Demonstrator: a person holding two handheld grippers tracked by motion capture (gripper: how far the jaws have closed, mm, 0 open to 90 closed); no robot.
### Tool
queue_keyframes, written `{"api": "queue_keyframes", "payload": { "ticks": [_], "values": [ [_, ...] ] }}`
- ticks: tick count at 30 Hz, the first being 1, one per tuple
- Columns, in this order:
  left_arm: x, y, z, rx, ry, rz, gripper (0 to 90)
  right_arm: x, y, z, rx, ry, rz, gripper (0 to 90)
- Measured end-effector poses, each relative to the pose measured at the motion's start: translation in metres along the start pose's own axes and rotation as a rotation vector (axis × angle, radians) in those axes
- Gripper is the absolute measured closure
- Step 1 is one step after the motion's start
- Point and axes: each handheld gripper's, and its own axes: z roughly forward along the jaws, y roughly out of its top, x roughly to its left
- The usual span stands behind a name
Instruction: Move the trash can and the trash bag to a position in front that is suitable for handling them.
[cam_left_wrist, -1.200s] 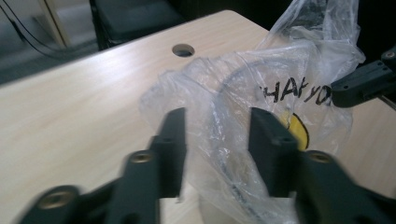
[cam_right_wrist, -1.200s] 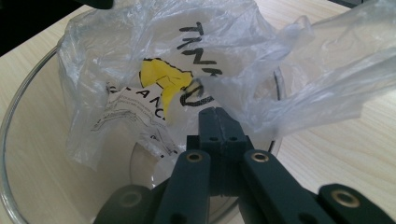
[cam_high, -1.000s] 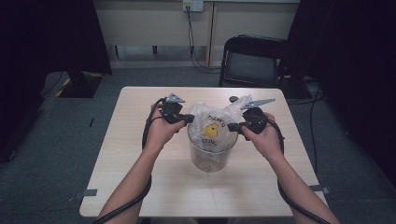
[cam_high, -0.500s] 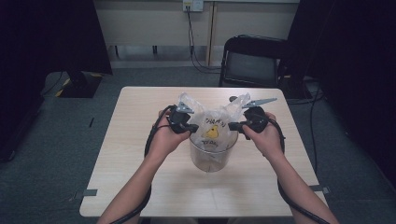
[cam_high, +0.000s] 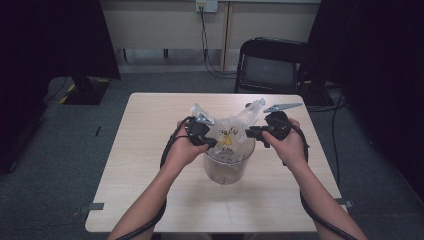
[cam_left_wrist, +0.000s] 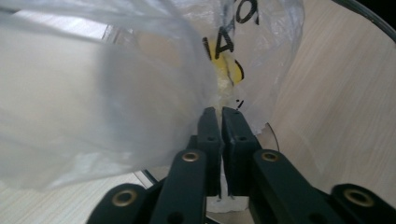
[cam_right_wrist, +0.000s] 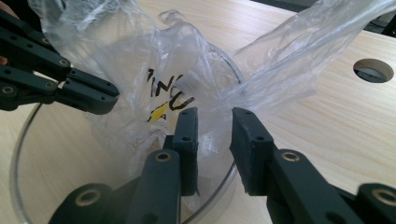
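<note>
A clear plastic bag (cam_high: 227, 131) with black letters and a yellow mark sits in a clear round container (cam_high: 224, 169) at the middle of the table. My left gripper (cam_high: 212, 143) is at the bag's left side over the container's rim. In the left gripper view my left gripper (cam_left_wrist: 219, 112) is shut on a thin fold of the bag (cam_left_wrist: 140, 93). My right gripper (cam_high: 248, 133) is at the bag's right side. In the right gripper view its jaws (cam_right_wrist: 215, 116) have just been opening. They stand apart, with loose bag film (cam_right_wrist: 280, 60) between them and not pressed.
The light wooden table (cam_high: 150, 130) has a round hole (cam_right_wrist: 372, 70) beyond the bag. A black chair (cam_high: 272, 65) stands behind the table's far right edge. Cables trail from both grippers along the forearms.
My left gripper has moved right and toward the person, bringing the bag's left edge in over the container. The right hand has stayed in place.
</note>
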Motion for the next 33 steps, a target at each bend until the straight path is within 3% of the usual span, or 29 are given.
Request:
{"api": "queue_keyframes", "payload": {
  "ticks": [2,5,8,10,13,15,16,19,23,26,29,33],
  "values": [
    [-0.001,0.000,-0.003,-0.029,-0.015,-0.011,80.2,0.000,0.000,-0.002,-0.003,0.002,-0.005,70.8],
    [-0.002,0.002,-0.014,-0.061,-0.003,0.019,69.3,-0.001,0.001,-0.004,-0.010,-0.010,-0.005,64.1],
    [-0.002,0.003,-0.029,-0.109,-0.003,0.001,55.3,-0.003,0.003,-0.008,-0.014,-0.026,-0.005,58.5],
    [0.001,0.003,-0.040,-0.136,0.012,0.000,52.0,-0.004,0.003,-0.011,-0.024,-0.035,0.006,55.5],
    [0.010,0.002,-0.056,-0.167,0.071,-0.007,41.2,-0.008,0.003,-0.016,-0.030,-0.045,0.030,49.7],
    [0.013,0.001,-0.061,-0.175,0.084,-0.007,40.1,-0.009,0.003,-0.017,-0.031,-0.049,0.039,47.4],
    [0.021,0.000,-0.068,-0.197,0.097,-0.032,38.3,-0.012,0.003,-0.020,-0.051,-0.064,0.055,42.6],
    [0.028,-0.001,-0.075,-0.215,0.115,-0.050,36.1,-0.016,0.004,-0.024,-0.077,-0.056,0.081,40.4],
    [0.049,0.001,-0.083,-0.278,0.134,-0.130,33.8,-0.028,0.011,-0.026,-0.112,-0.061,0.144,37.0],
    [0.063,0.001,-0.080,-0.307,0.122,-0.188,31.6,-0.034,0.017,-0.021,-0.119,-0.088,0.159,36.3],
    [0.074,0.000,-0.072,-0.325,0.122,-0.221,32.3,-0.039,0.024,-0.013,-0.125,-0.095,0.173,36.2],
    [0.080,-0.001,-0.063,-0.326,0.102,-0.225,34.3,-0.044,0.031,-0.004,-0.127,-0.125,0.181,36.5]
  ]
}}
